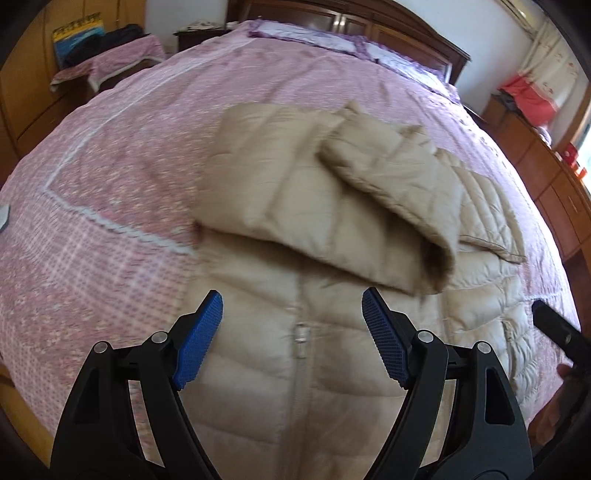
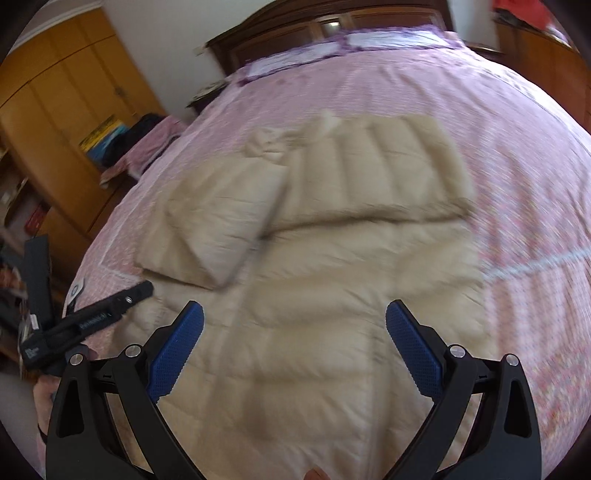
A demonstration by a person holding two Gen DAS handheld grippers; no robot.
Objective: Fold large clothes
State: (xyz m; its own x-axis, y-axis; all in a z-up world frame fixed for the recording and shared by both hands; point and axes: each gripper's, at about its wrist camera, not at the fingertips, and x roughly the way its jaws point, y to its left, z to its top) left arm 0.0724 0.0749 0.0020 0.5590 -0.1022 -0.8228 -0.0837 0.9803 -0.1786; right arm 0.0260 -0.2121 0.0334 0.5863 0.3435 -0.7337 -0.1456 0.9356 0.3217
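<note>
Ribbed blue pads (image 1: 199, 332) above quilted beige jacket (image 1: 332, 229).

Bed: pink floral bedspread (image 1: 122, 192), dark wooden headboard (image 1: 406, 33)
Left side: yellow wooden wardrobe (image 2: 66, 81)
Walls: white (image 1: 480, 55)
Light: daylight

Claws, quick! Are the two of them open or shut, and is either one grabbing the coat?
Left claw: open, holding nothing, above the coat.
Right claw: open, holding nothing, also above the coat.
</note>
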